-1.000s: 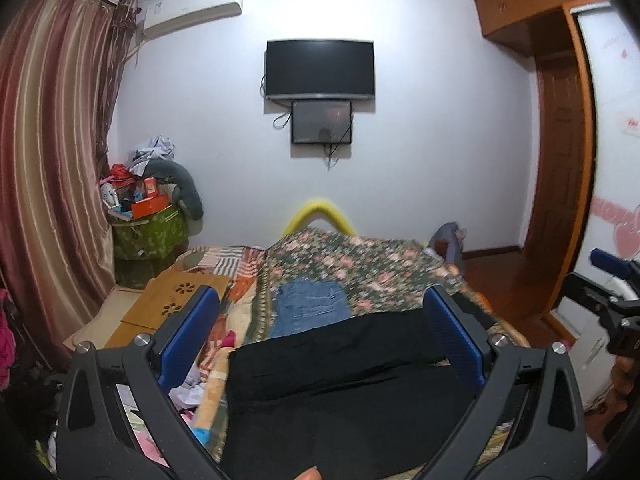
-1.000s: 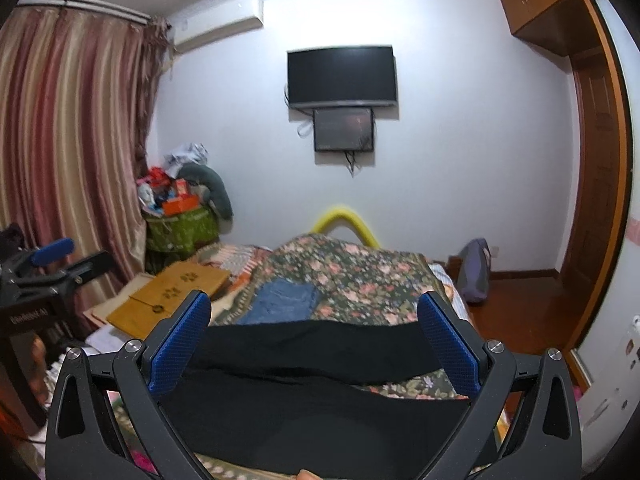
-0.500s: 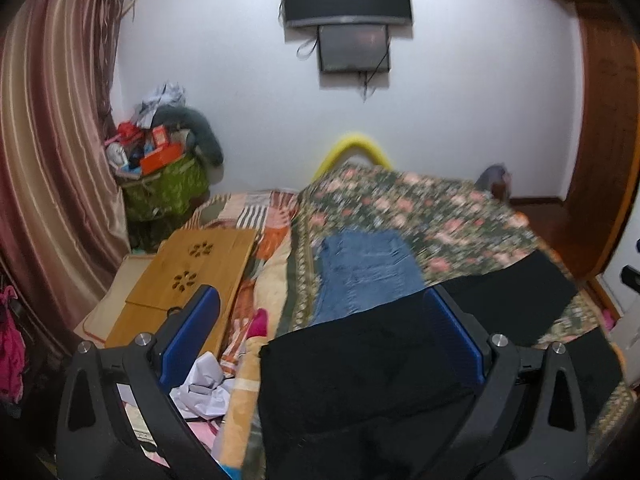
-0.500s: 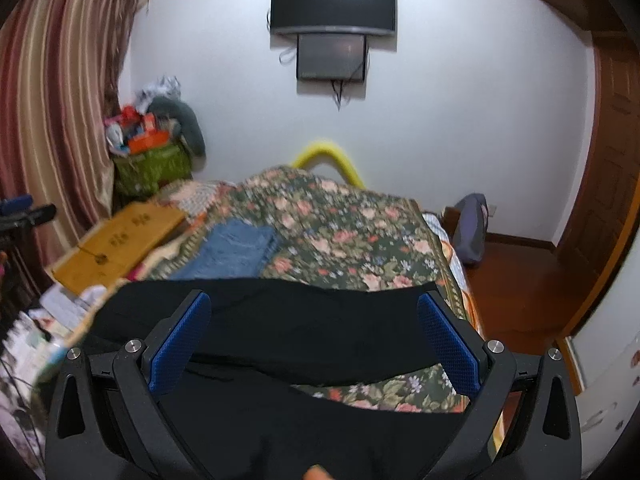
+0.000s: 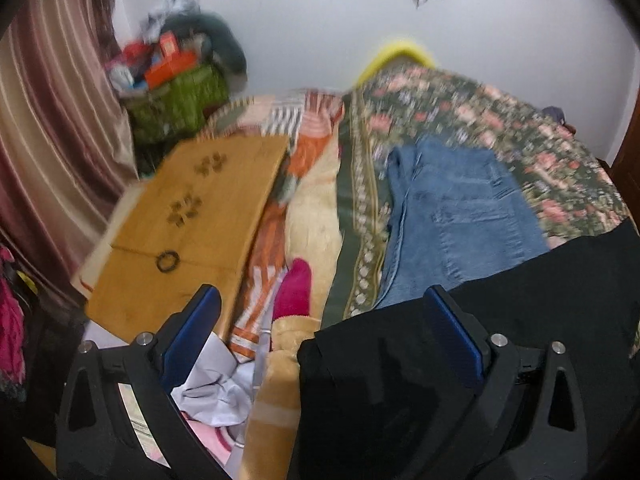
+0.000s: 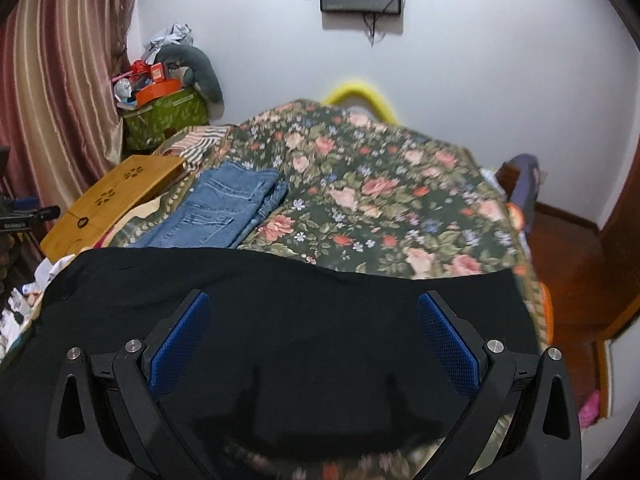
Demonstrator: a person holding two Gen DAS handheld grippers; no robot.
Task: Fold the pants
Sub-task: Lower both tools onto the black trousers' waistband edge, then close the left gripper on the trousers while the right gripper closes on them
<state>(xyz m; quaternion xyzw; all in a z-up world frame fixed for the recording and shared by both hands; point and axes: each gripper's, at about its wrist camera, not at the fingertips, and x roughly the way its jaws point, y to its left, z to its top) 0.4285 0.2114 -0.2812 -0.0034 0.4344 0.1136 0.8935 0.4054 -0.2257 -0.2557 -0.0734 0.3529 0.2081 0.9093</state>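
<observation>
Black pants: matte, soft dark fabric, spread flat across the near end of the bed in a broad band. The far edge runs in a slightly wavy line. In the left wrist view the pants end in a squared corner at the bed's left side.

Bedspread: dark green cloth printed with pink and red roses and small blue flowers, with a patterned border strip along its left edge.

Blue jeans: folded denim, faded, with stitched seams and a pocket outline. They lie on the bedspread just beyond the black pants, toward the left.

Wooden lap desk: flat bamboo-coloured board with flower-shaped cut-outs and a round ring mark, beside the bed on the left.

Left gripper: black frame, blue textured pads. Its jaws stand wide and have just been closing a little. It holds nothing and hangs over the left corner of the pants; one finger is over the black fabric, the other over crumpled white cloth.

Right gripper: same build, jaws wide apart, nothing held, poised over the middle of the black pants.

Also present: striped reddish curtain; green fabric bin heaped with boxes; curved yellow piece behind the bed.
</observation>
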